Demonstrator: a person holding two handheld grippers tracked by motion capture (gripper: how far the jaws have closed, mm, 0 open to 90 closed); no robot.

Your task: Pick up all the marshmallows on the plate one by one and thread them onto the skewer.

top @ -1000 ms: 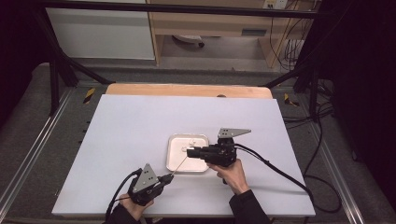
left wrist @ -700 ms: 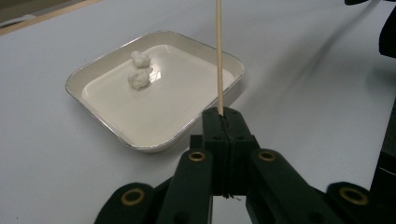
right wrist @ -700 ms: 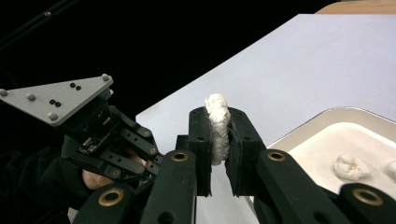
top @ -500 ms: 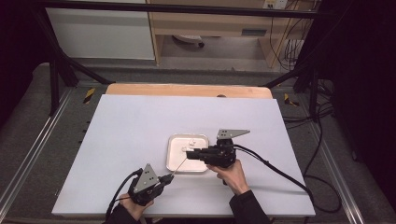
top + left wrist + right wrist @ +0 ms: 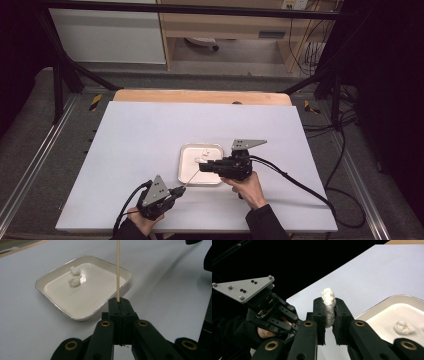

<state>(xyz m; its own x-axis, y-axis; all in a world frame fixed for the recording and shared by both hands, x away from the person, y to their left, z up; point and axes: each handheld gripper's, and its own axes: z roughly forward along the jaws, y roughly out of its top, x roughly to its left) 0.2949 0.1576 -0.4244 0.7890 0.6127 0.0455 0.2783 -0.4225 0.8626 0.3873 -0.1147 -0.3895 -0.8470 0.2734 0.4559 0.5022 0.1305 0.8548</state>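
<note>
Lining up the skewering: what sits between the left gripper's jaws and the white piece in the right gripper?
In the high view, the wooden skewer spans it, from the left gripper over the tray rim toward the white piece in the right gripper.

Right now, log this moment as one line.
left gripper: shut on skewer | right gripper: shut on white lump | tray: two lumps inside

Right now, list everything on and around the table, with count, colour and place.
Tray: one, white, square, right of the table's centre.
Loose lumps: two, white, at the tray's far side.
Held lump: one, white, squeezed between the right gripper's pads.
Skewer: one, pale wood, clamped in the left gripper, pointing over the tray.
Table: one, white top, wooden far edge.
Left gripper: black, grey plate, near edge.
Right gripper: black, grey plate, over the tray's right rim.
Hands: two, dark sleeves.
</note>
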